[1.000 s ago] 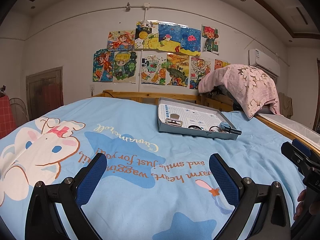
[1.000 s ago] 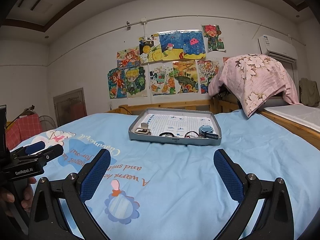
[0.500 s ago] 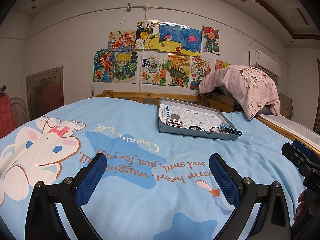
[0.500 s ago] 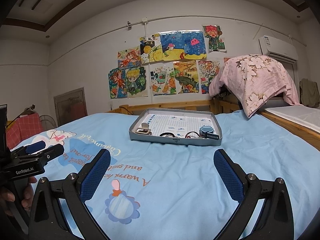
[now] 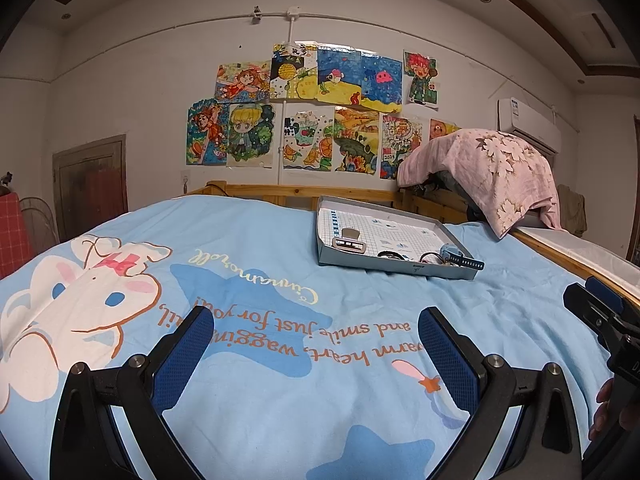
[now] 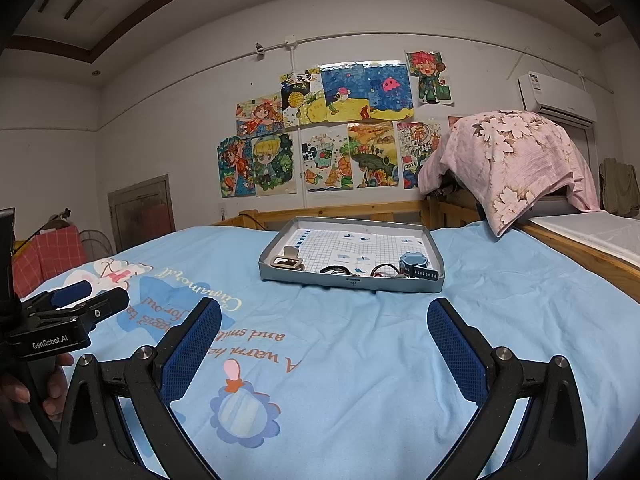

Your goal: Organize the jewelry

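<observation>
While both grippers [image 5: 316,344] [image 6: 324,336] gape empty, tray [image 6: 348,282] lies crosswise, blue watch [image 6: 414,266] strap pointing right.

**A child's bedroom in a home**

A bed fills the foreground, covered by a light blue cartoon-print sheet [image 5: 248,240] showing a white long-eared character with a pink bow and curly lettering. A pale wooden bed frame [image 6: 348,211] runs along its far edge. Above it, hand-coloured children's drawings [image 6: 340,136] of anime figures, turtles and sea creatures are stuck across the white plaster wall. To the right, a pink floral blanket [image 6: 516,156] is draped over a heap of things beside a second mattress. A white wall-mounted air conditioner [image 6: 556,98] hangs near the ceiling, and a brown wooden door [image 5: 91,184] stands at the left.
</observation>
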{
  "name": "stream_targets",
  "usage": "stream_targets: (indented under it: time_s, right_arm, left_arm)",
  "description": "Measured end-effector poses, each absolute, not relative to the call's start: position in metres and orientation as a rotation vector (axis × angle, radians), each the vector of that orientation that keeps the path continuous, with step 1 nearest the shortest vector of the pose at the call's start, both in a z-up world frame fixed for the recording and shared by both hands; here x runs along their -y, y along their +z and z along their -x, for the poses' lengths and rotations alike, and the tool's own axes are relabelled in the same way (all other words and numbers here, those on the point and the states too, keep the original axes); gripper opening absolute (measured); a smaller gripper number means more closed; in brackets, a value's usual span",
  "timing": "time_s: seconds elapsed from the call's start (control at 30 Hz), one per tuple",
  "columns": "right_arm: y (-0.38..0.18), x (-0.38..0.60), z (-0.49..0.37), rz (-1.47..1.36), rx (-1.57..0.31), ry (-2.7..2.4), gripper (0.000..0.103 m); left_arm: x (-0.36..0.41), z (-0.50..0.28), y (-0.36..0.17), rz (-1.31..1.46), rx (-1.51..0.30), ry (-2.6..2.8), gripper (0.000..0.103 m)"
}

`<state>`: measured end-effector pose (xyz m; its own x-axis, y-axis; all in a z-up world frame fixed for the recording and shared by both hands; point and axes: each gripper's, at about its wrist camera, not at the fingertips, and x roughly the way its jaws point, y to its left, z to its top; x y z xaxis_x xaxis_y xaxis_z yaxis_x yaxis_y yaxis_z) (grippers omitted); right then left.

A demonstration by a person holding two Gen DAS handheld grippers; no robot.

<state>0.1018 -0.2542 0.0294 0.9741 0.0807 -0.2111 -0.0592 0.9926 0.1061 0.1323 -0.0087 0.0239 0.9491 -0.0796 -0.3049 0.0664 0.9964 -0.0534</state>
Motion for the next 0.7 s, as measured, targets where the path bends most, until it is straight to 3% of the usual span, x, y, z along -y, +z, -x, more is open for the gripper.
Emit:
stream_targets:
  time_s: [0.7]
  right_arm:
    - [0.0292, 0.2536, -0.1015, -0.099, -0.216, 0.07, 0.101]
  left_arm:
    - [0.0092, -0.132, 0.0241, 0.042, -0.311, -0.074, 0.103]
